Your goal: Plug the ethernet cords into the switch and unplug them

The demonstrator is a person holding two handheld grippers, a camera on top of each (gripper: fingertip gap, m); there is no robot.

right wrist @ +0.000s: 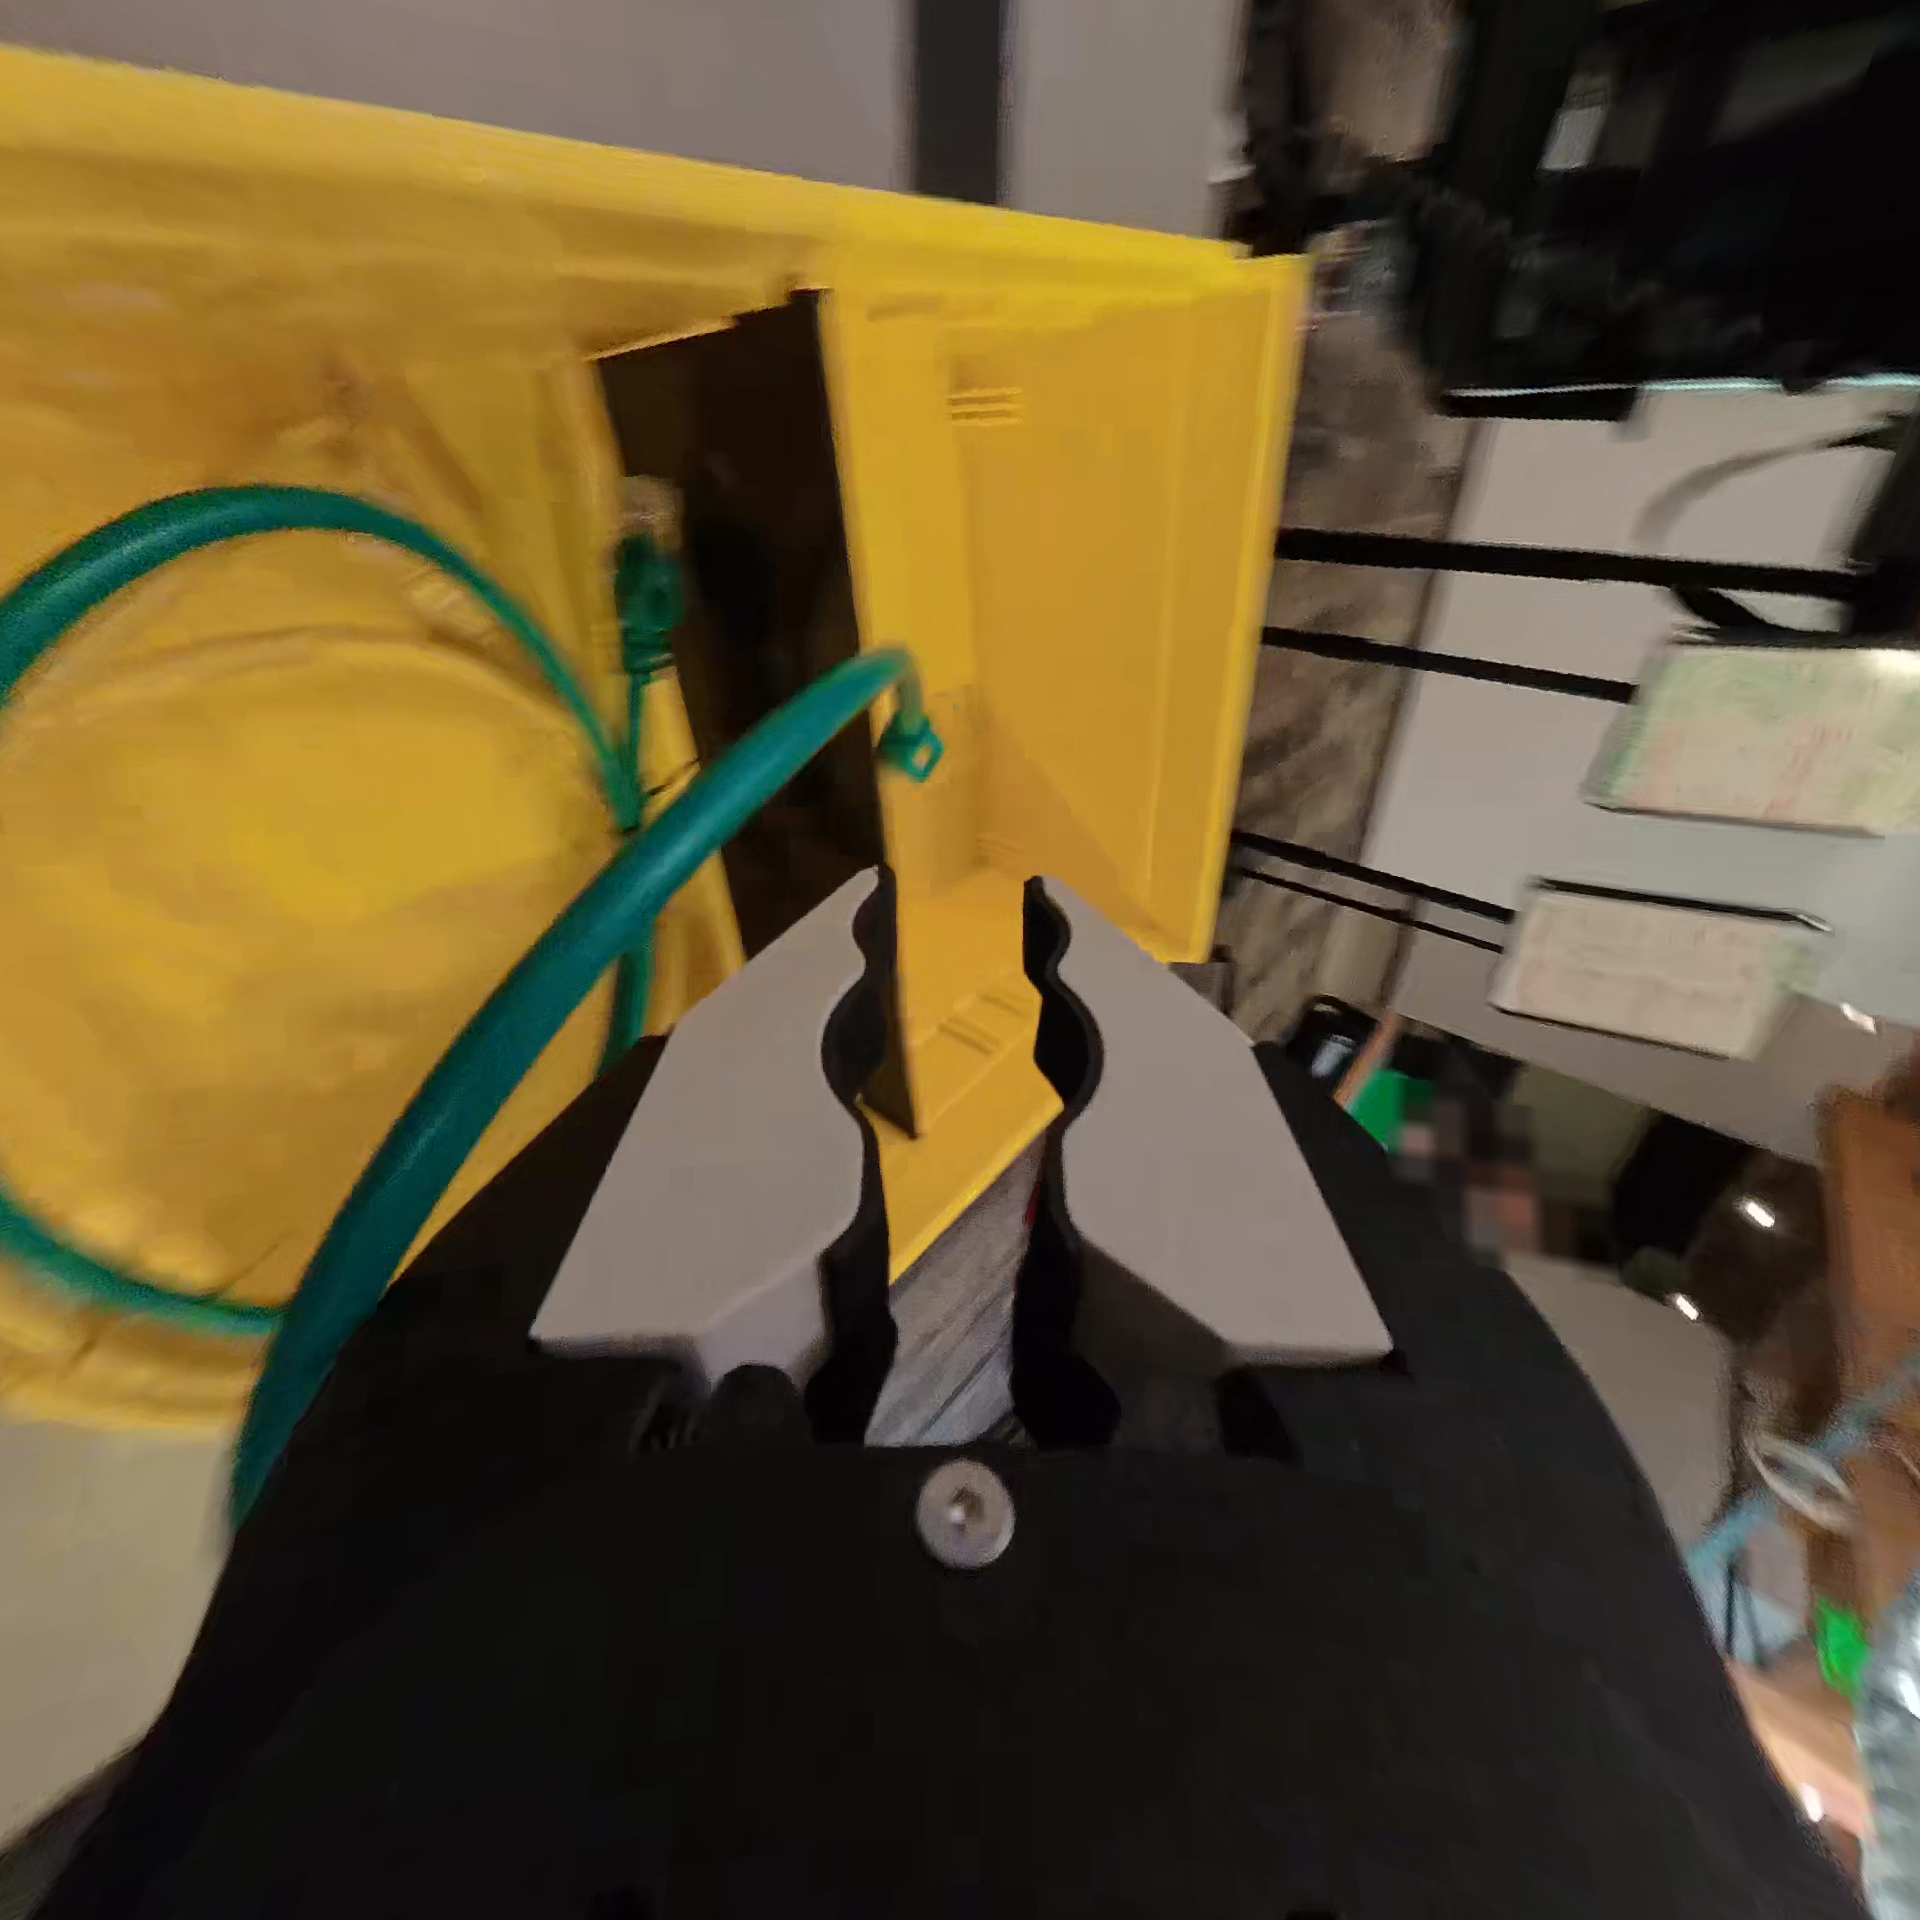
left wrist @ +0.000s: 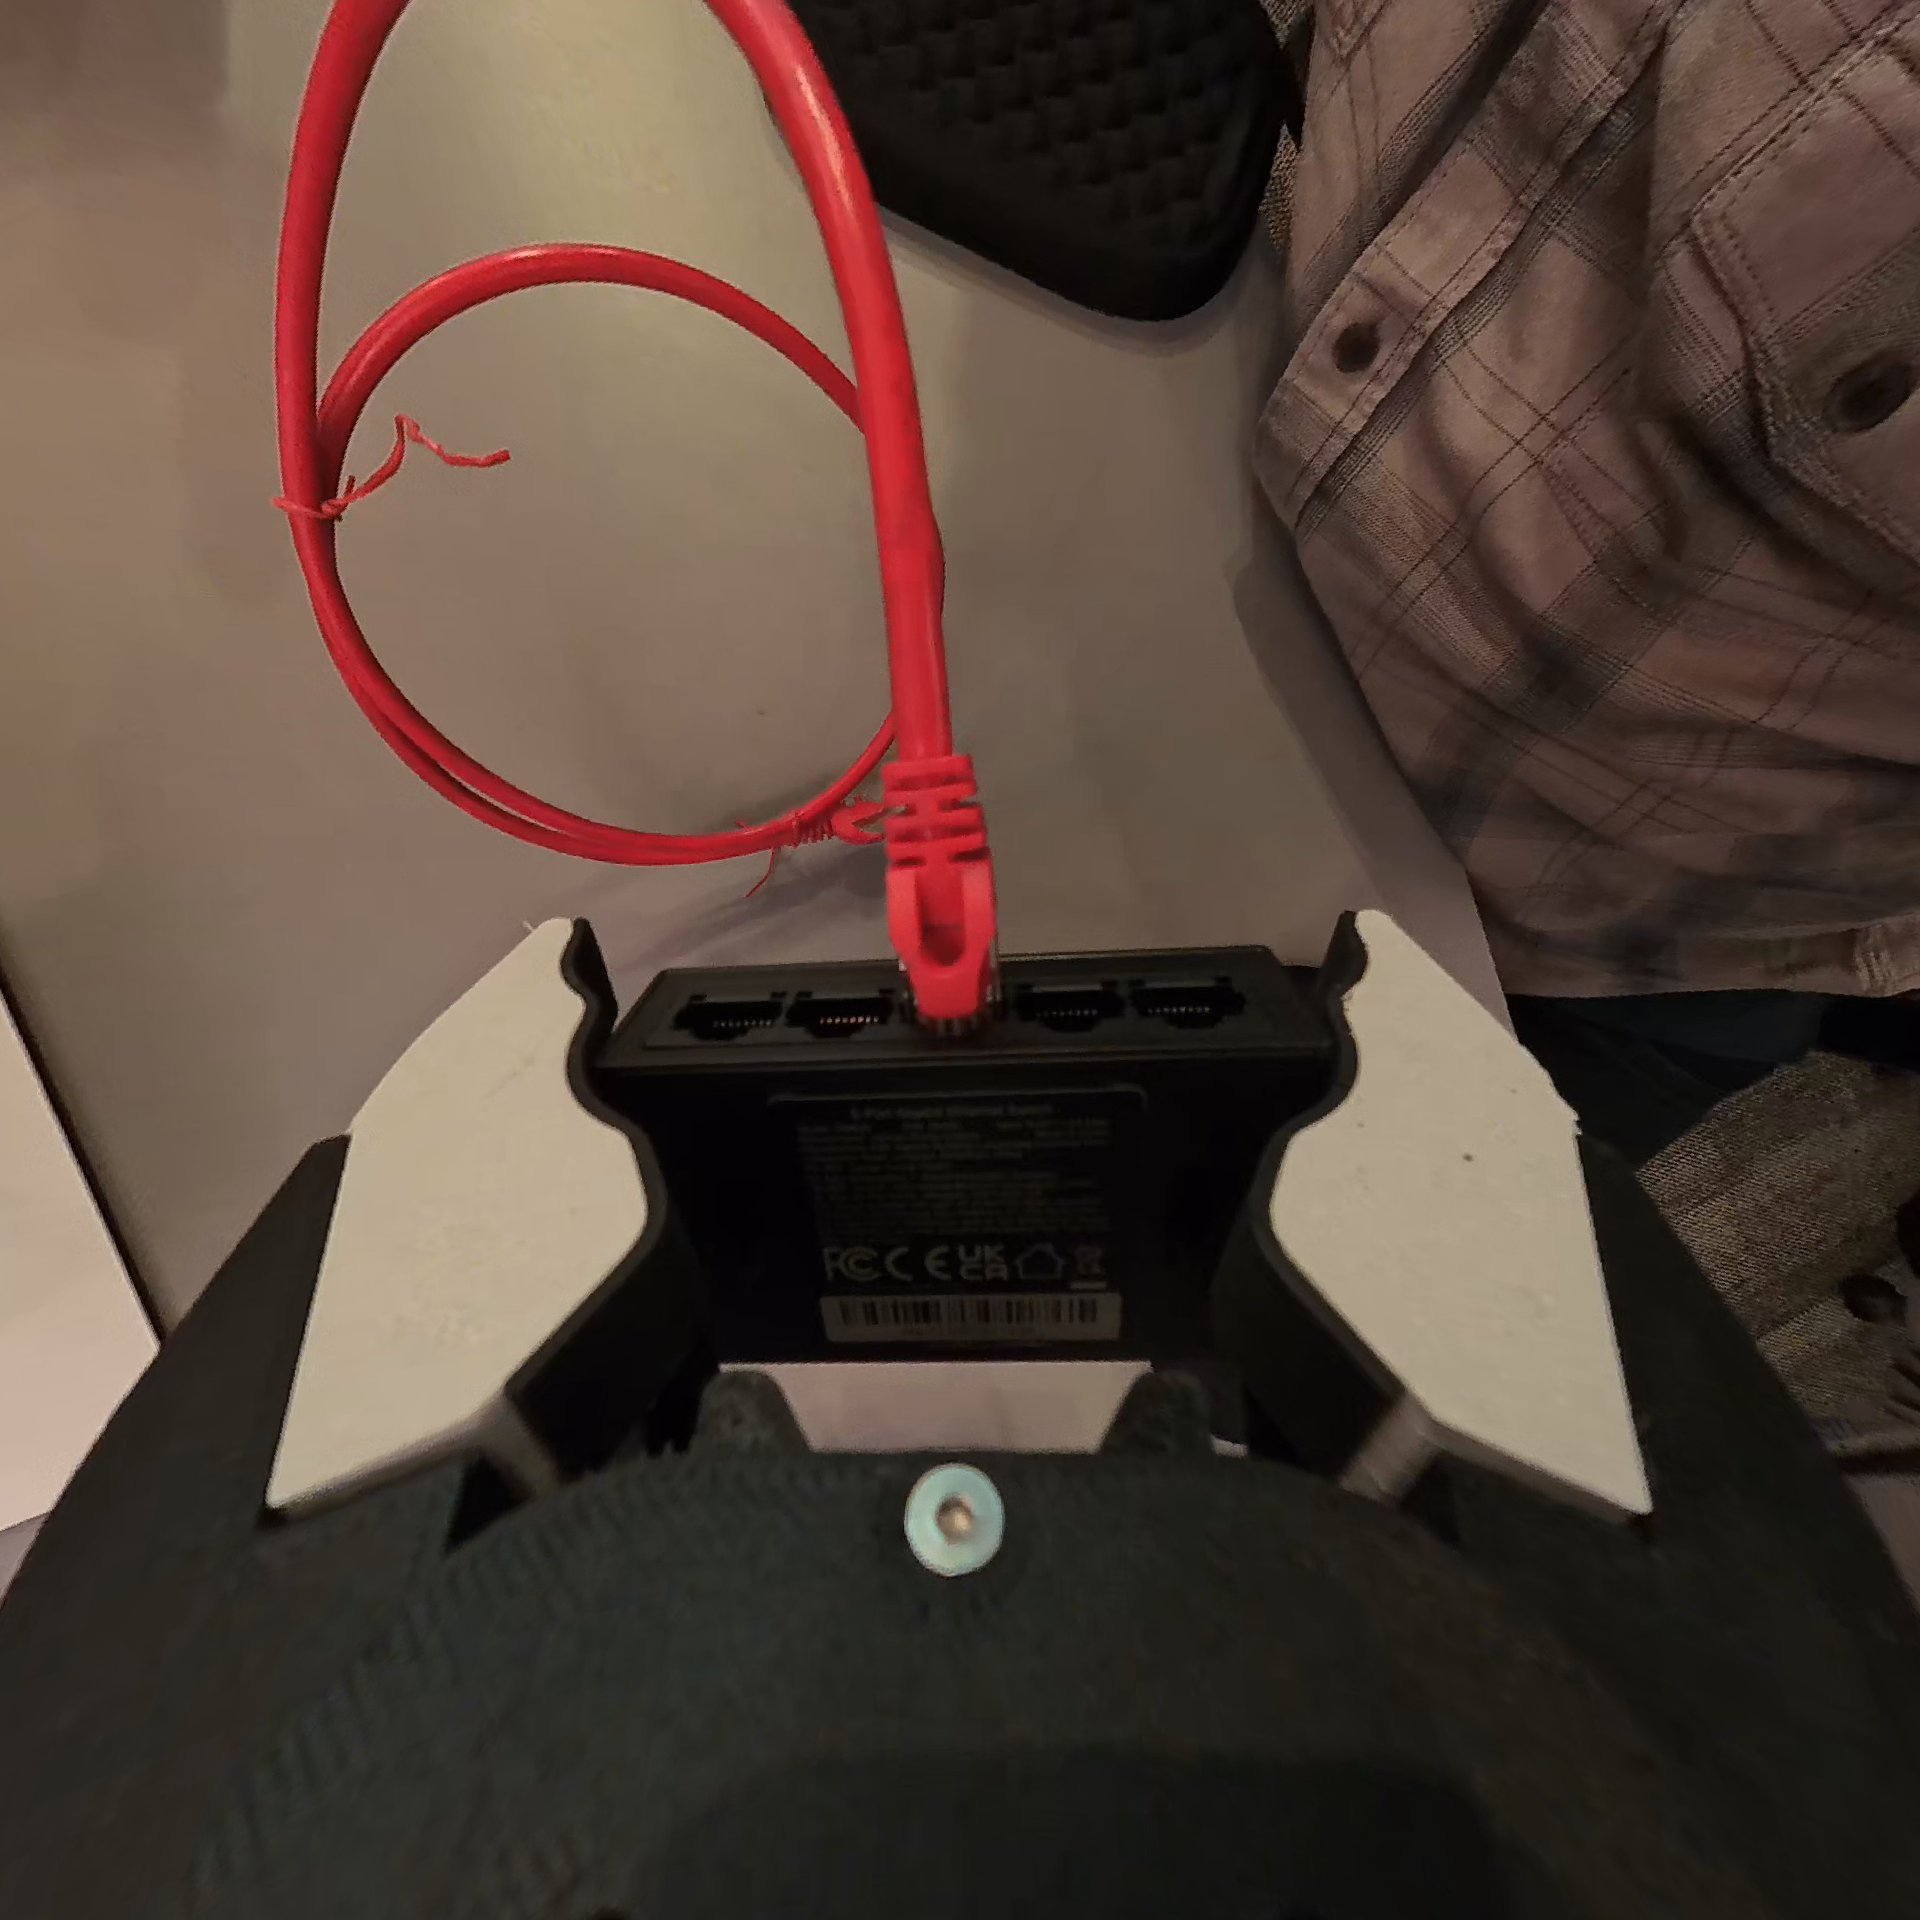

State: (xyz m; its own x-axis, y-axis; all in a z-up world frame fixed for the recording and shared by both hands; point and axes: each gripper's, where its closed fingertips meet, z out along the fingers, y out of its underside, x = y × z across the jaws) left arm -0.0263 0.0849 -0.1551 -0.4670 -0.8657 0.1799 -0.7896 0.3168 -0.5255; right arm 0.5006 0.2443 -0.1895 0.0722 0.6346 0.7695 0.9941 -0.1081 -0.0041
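Between the white fingers of the left gripper (left wrist: 964, 940) a black ethernet switch (left wrist: 961, 1164) is clamped by its two short sides, its labelled underside turned toward the camera and its row of ports facing away along the fingers. In the middle port a red ethernet cord (left wrist: 914, 582) is seated by its booted plug (left wrist: 938, 894); the two ports on each side of it are seen empty. From the plug the cord is carried up out of the top of the left wrist view and brought back in loops that are bound at two places with thin red twist ties (left wrist: 810, 831). Behind the loops a pale tabletop (left wrist: 623, 644) is seen, with a dark textured object (left wrist: 1049, 135) at its far edge and a person's plaid shirt (left wrist: 1621, 520) to the right. The right gripper (right wrist: 956, 894) is shown with its jaws slightly parted and nothing held between them. To its left a green ethernet cord (right wrist: 582, 935) is curved across the blurred right wrist view, one end (right wrist: 909, 743) hanging free just beyond the fingertips and another plug (right wrist: 646, 592) seen farther back. Behind it a yellow locker-like cabinet (right wrist: 1091, 623) is seen with one door ajar; the room beyond is too blurred to be made out.
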